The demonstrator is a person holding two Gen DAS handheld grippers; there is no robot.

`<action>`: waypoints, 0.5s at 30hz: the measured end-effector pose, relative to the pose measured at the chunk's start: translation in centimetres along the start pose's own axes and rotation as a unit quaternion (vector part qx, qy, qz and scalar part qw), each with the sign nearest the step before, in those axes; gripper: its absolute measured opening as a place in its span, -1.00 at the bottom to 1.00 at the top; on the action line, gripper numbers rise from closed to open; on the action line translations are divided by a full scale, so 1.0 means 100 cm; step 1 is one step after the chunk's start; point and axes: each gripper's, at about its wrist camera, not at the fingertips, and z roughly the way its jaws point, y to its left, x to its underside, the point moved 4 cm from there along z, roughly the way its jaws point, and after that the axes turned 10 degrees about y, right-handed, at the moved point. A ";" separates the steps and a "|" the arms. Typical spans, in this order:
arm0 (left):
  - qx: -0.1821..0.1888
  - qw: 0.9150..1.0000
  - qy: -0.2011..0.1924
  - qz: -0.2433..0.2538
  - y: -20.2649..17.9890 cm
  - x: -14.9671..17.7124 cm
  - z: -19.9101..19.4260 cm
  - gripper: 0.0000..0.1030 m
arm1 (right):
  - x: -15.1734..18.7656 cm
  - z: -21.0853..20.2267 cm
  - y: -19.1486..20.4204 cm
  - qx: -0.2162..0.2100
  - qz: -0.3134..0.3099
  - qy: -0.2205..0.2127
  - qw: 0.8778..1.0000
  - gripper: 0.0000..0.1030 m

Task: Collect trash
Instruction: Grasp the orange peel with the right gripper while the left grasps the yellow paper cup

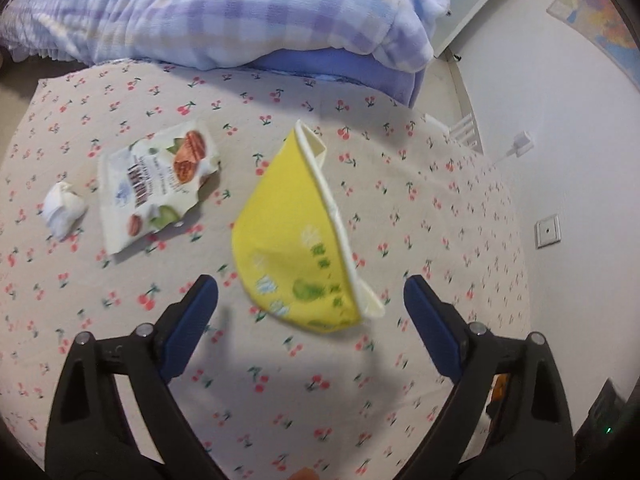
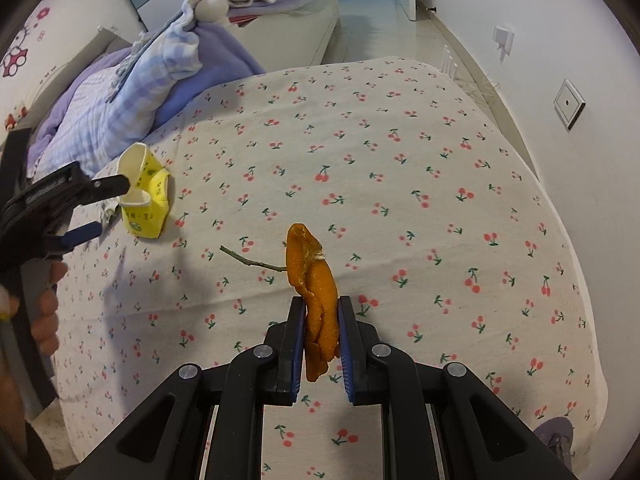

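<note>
Right hand-held gripper clamping orange peel, left hand-held gripper wide open, yellow cup between.

Left wrist cam looks steeply down on the cherry-print bedsheet from close range, its own fingers at the bottom corners, crushed yellow cup mid-frame, folded blanket along the top edge; right wrist cam sits further back and faces along the bed toward the doorway at upper centre, fingers at bottom centre; shared area: same sheet, blanket, yellow cup at its left, where the left gripper also shows.
</note>
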 end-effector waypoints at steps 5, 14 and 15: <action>0.032 0.999 0.017 -0.035 0.007 -0.005 0.020 0.56 | -0.003 -0.001 0.001 -0.010 0.003 0.000 1.000 -0.68; 0.045 0.998 0.036 -0.021 0.009 0.017 0.008 -0.25 | -0.002 -0.008 0.009 -0.013 -0.007 -0.007 1.000 -0.68; 0.039 0.999 0.036 -0.014 0.009 0.018 0.004 -0.32 | -0.001 -0.009 0.009 -0.014 -0.007 -0.007 1.000 -0.68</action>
